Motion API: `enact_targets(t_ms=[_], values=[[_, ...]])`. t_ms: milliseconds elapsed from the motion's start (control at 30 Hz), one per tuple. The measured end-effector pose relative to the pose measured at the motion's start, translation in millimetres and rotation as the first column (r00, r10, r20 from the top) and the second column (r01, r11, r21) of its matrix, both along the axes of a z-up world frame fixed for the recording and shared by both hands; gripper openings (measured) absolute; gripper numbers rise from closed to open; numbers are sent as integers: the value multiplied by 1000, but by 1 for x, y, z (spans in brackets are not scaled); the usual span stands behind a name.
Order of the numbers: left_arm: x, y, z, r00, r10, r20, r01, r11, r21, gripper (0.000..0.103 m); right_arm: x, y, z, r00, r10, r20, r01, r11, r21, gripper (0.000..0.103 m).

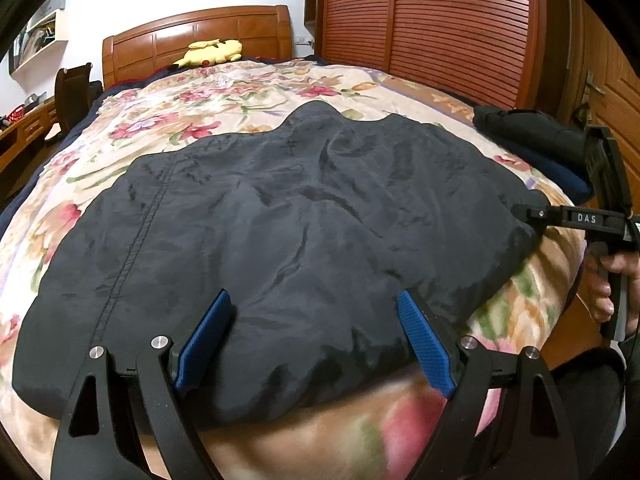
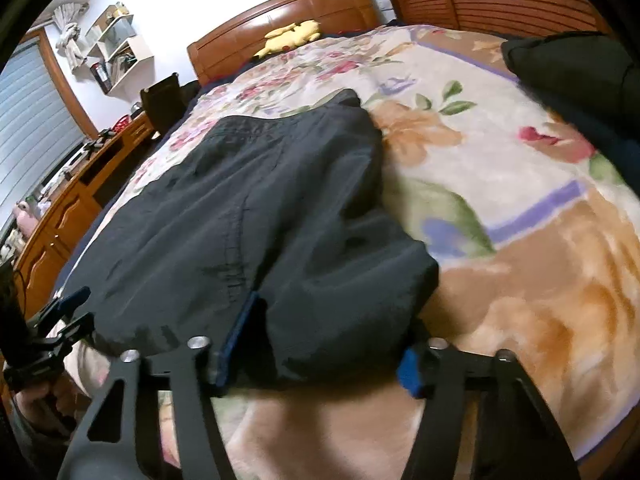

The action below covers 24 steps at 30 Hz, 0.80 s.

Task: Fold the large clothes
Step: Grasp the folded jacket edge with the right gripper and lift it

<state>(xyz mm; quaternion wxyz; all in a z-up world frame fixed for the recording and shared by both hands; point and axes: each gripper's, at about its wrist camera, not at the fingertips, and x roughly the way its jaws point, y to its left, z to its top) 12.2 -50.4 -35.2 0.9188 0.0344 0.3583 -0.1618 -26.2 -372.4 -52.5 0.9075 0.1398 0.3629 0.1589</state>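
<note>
Garment (image 1: pixel 280 216), dark and thin, lies spread on my floral bed (image 1: pixel 192 108). It looks light, limp and slippery, so I would pinch hems and corners, not the middle. My left gripper (image 1: pixel 316 340) stands wide open, near hem between its pads. My right gripper (image 2: pixel 320 344) is half closed around the corner; whether it pinches, I cannot tell.

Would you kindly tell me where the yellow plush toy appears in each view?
Left wrist: plush toy upper left of centre, against the headboard.
Right wrist: plush toy top centre, by the headboard.
Shared landmark: the dark garment on the floral blanket.
</note>
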Motion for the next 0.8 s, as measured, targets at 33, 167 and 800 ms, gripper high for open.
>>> enact_targets(t_ms=[33, 167, 800], values=[[-1, 2, 1, 1000, 2, 1, -2, 1000, -1, 86, -2, 2, 2, 1000, 7, 6, -7, 1000, 7, 42], [-9, 16, 11, 999, 23, 22, -23, 1000, -4, 86, -10, 10, 21, 998, 3, 66, 1, 998, -69, 20], [-62, 132, 52, 983, 134, 129, -131, 991, -34, 86, -24, 124, 128, 927, 212, 309, -141, 961, -236, 11]])
